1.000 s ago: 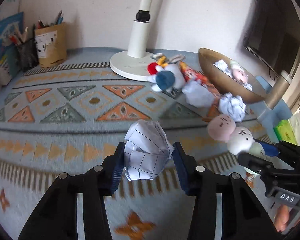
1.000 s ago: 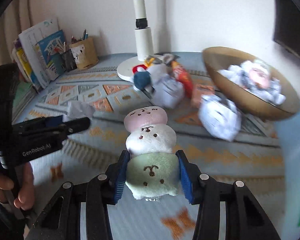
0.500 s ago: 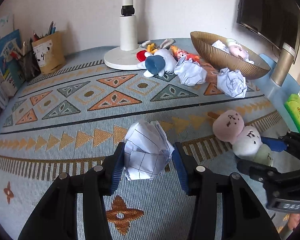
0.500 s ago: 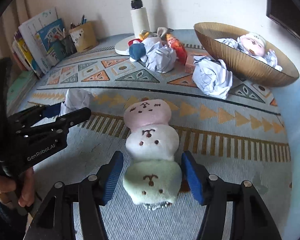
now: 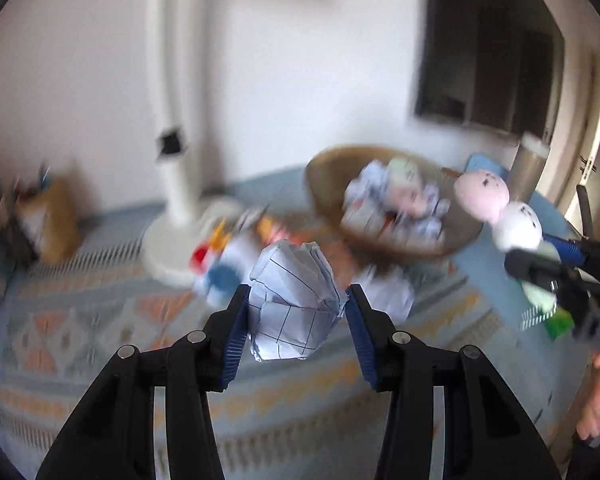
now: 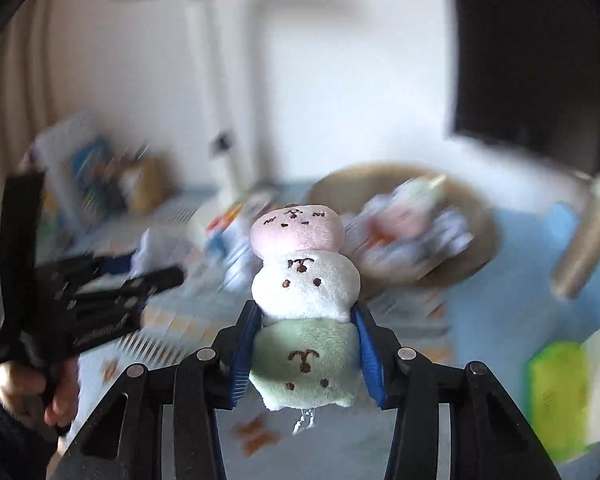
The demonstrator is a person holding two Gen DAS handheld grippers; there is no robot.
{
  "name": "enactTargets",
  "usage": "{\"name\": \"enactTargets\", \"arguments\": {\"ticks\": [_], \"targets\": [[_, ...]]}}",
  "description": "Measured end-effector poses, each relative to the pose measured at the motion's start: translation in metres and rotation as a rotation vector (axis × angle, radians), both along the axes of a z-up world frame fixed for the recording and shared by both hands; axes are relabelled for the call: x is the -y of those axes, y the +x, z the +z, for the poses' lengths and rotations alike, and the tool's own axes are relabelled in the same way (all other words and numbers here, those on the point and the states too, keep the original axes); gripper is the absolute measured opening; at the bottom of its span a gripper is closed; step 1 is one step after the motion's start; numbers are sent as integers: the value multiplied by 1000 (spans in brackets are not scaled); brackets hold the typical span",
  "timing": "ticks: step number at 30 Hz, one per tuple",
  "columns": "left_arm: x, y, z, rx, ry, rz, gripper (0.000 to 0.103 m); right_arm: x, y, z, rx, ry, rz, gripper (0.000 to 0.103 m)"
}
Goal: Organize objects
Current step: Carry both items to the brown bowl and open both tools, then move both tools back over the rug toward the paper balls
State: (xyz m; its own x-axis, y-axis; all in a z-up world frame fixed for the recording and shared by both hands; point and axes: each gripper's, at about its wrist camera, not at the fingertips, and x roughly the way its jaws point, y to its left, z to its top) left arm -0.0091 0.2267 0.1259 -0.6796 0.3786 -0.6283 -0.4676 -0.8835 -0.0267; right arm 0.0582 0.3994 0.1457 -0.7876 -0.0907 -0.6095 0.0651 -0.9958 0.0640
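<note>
We are holding a paper ball (image 5: 294,300) clamped in the left hand-held gripper (image 5: 296,322) and a plush (image 6: 304,304) clamped in the right hand-held gripper (image 6: 305,354), above the patterned counter (image 5: 100,320); bowl (image 5: 456,236), lamp (image 5: 174,184) and white wall (image 5: 280,80) are blurring behind.

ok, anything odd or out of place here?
Nothing damaged. Toys and paper lie loose on the rug beside the bowl. Left gripper holds a paper ball, right gripper a plush. Heavy blur.
</note>
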Motion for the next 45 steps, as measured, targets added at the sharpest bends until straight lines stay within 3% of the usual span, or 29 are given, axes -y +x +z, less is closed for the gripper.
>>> {"name": "enactTargets", "arguments": {"ticks": [4, 9, 12, 14, 17, 21, 25, 31, 33, 34, 39, 42, 45], "targets": [[-46, -41, 14, -9, 23, -45, 45, -55, -34, 18, -33, -58, -182, 45], [-96, -93, 9, 39, 33, -96, 46, -102, -85, 11, -6, -125, -326, 45], [-119, -108, 4, 32, 44, -105, 61, -118, -111, 2, -4, -147, -380, 48], [-125, -116, -2, 64, 44, -109, 87, -127, -127, -7, 28, -145, -395, 57], [-120, -110, -5, 54, 58, -101, 87, -136, -133, -18, 72, -178, -389, 57], [-101, -98, -5, 91, 74, -84, 87, -142, -119, -21, 68, -214, -378, 57], [-67, -85, 4, 163, 185, -90, 87, -134, -103, -20, 87, -249, -344, 57], [14, -35, 24, 101, 223, 53, 89, -88, -72, -10, 74, -221, -241, 61], [43, -17, 22, 63, 195, 141, 103, -73, -56, -13, 70, -229, -204, 65], [53, -11, 20, 49, 187, 173, 102, -63, -50, -16, 74, -225, -188, 65], [105, 14, -23, 59, 137, 341, 102, -20, -26, -43, 104, -126, -134, 65], [120, 17, -59, 97, 99, 398, 102, -1, -16, -69, 85, -47, -115, 65], [125, 18, -78, 111, 85, 414, 102, 10, -16, -90, 103, 2, -95, 65]]}}
